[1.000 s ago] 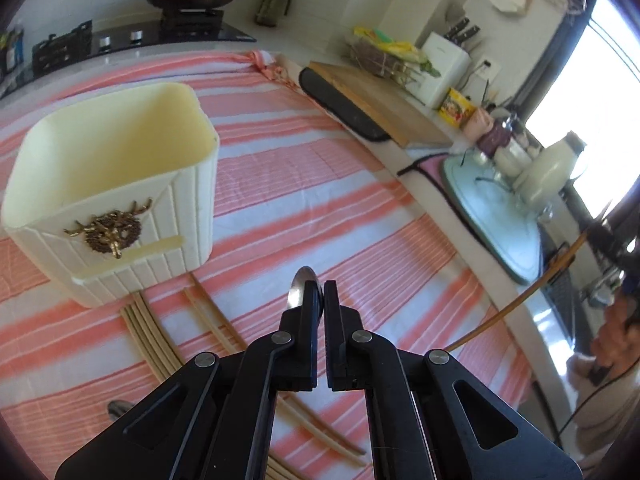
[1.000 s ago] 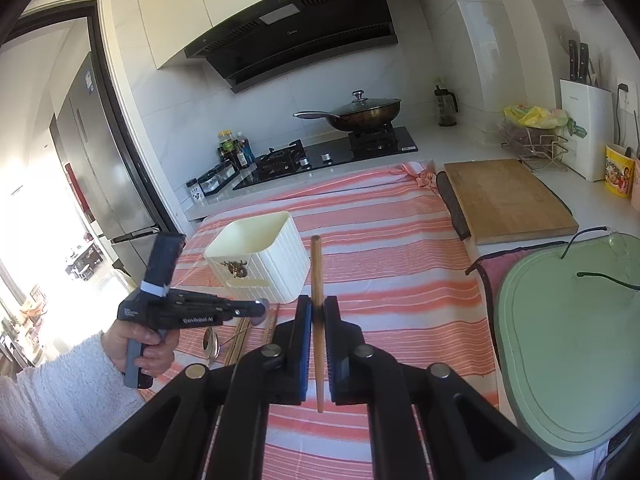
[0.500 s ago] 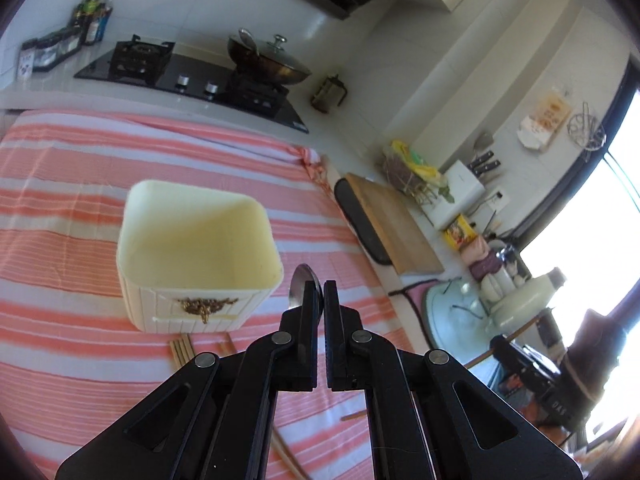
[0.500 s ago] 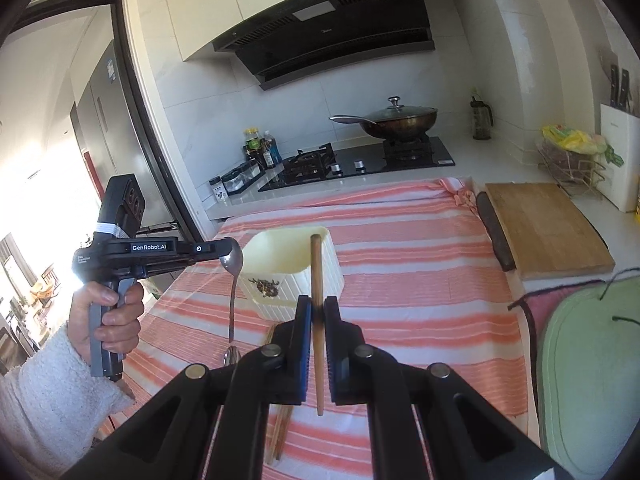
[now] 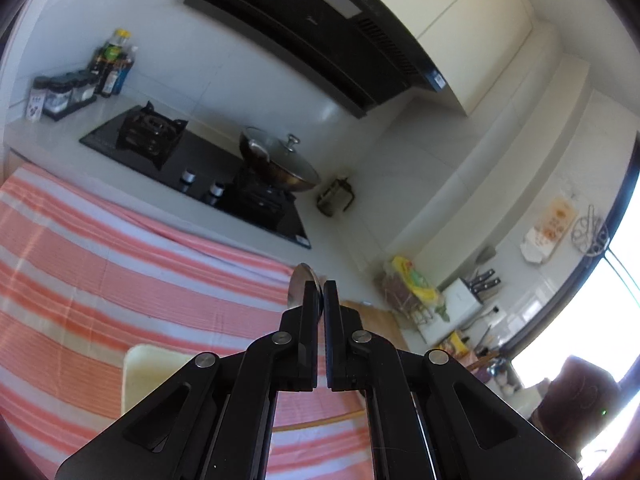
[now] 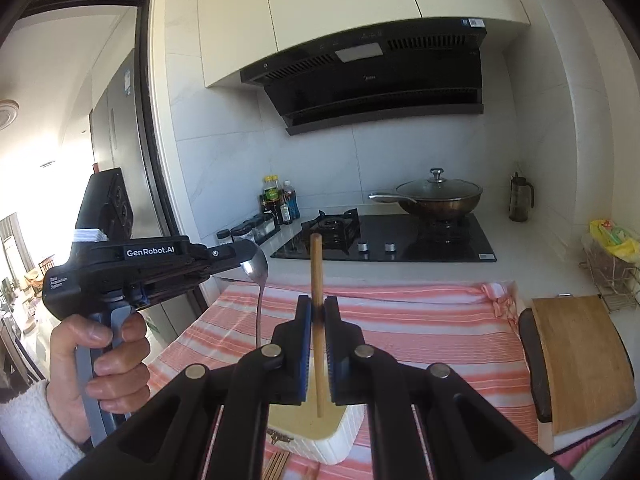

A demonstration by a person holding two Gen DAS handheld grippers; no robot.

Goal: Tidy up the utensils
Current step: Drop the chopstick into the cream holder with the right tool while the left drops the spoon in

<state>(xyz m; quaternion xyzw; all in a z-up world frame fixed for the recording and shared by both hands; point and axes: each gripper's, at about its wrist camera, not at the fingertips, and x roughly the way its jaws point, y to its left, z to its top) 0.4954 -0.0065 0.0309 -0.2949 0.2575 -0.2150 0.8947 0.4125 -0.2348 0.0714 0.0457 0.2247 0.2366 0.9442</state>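
**Asker:** So, what has just changed?

**Describer:** Both tools have lifted off the bench (image 6: 420,320) within the last second. The left gripper (image 5: 320,296), closed tight on a metal spoon (image 6: 256,268), was low over the striped cloth (image 5: 120,260); now it is raised and level, the spoon hanging bowl-up with its thin handle pointing down. The right gripper (image 6: 318,312) is closed on a single wooden chopstick (image 6: 317,280), held upright, its lower end above the open mouth of the cream holder (image 6: 320,436).

**Asker:** What does that mean for the task?

**Describer:** My judgement is that both utensils are about to be dropped into the holder, handle or tip first. More chopsticks (image 6: 276,464) lie on the cloth just in front of it, so sorting is not finished.

**Asker:** And the look and feel of things?

**Describer:** The spoon is polished and shiny, with an oval bowl. The chopstick is plain pale wood, darkened where the blue-padded jaws pinch it. The holder is squarish, ribbed on its sides, probably plastic or ceramic, though glare makes that hard to tell. The cloth is soft, in orange, pink and white stripes.
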